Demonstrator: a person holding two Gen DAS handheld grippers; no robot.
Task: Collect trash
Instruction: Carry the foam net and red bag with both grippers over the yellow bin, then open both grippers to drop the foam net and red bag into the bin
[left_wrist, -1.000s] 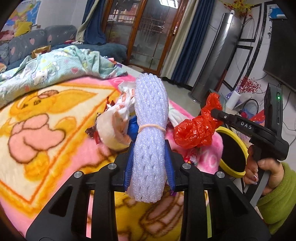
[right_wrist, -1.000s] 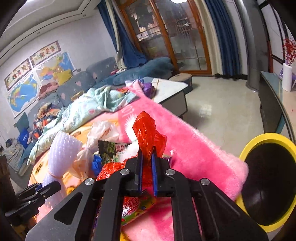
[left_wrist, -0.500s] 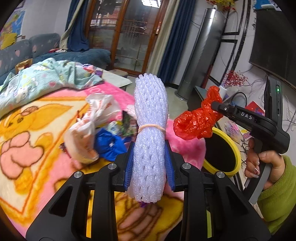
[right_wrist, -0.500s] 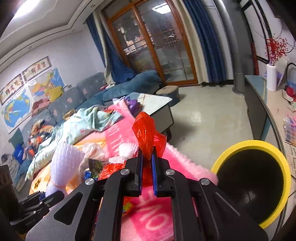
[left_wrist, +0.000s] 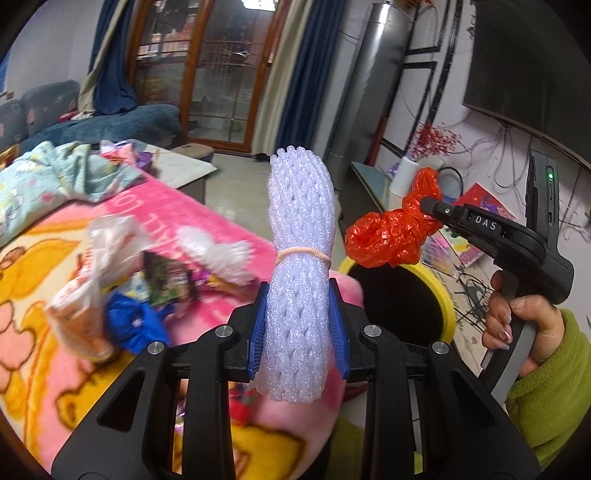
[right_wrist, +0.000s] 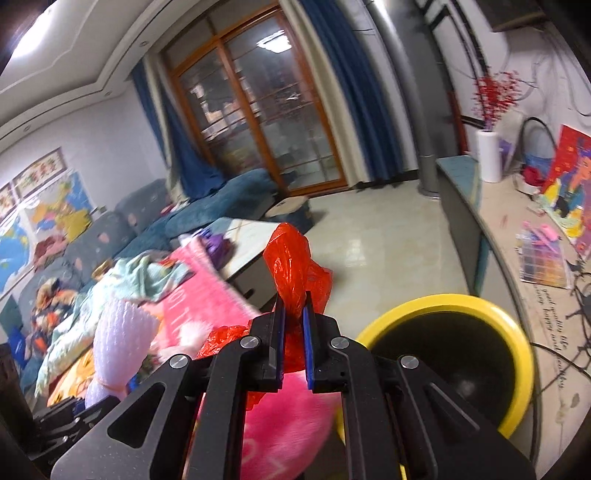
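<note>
The left gripper (left_wrist: 298, 325) is clamping its blue pads around the lower half of a roll of white foam netting (left_wrist: 300, 258), which is standing upright between them with a rubber band (left_wrist: 303, 254) cinching its middle, while the right gripper (right_wrist: 292, 328) is pinching a crumpled red plastic bag (right_wrist: 295, 273) between nearly closed jaws, the bag's bulk bulging out above and below the pads. Both pieces of trash are being carried in the air, clear of the pink blanket (left_wrist: 229, 221), and the yellow-rimmed bin (right_wrist: 480, 306) is sitting just beyond the blanket's edge, its dark mouth lying below and ahead of both grippers. The step in hand looks like the carry to the bin, with the pickup already done. The next move is probably calling for each gripper to be brought over the bin's mouth and then opened; the red bag seems nearer to it in the left wrist view. The foam roll is light and springy and may be clinging to the pads on release. Both grippers are angling moderately downward; a hand (left_wrist: 517, 325) in a green sleeve (left_wrist: 550, 387) is gripping the right gripper's handle. More wrappers and bags (left_wrist: 122, 280) are lying on the blanket, so the collecting is far from finished.
</note>
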